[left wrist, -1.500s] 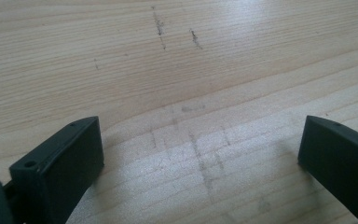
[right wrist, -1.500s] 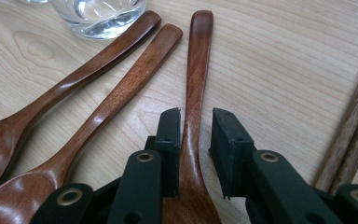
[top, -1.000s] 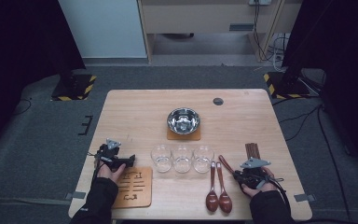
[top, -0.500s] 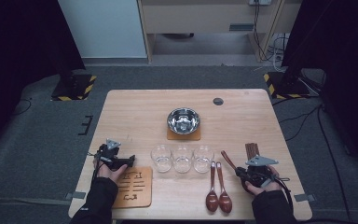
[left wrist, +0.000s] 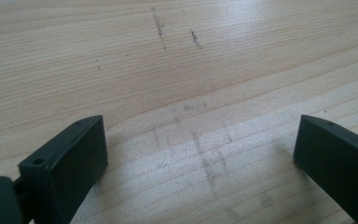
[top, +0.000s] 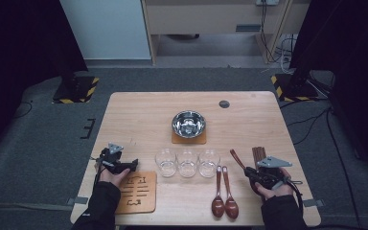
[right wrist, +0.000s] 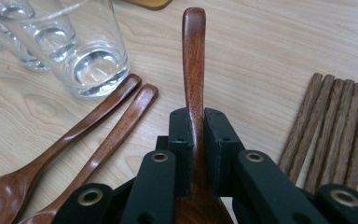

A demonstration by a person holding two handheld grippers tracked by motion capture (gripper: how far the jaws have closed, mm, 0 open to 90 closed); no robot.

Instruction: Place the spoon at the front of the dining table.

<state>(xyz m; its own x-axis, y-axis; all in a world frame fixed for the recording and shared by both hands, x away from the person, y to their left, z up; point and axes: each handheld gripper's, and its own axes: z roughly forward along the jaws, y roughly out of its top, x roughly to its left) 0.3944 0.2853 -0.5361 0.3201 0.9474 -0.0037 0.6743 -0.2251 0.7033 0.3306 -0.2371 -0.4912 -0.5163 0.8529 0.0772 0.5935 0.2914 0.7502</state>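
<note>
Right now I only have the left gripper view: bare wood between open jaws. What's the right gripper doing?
Observer: The right gripper is shut on a wooden spoon, its handle sticking out past the jaws.
Operator: What's lying close to it?
Observer: Two more spoons lie on the table just left of it in the high view.
Operator: And what's beside my left gripper?
Observer: A wooden trivet lies next to the hand holding it.
</note>
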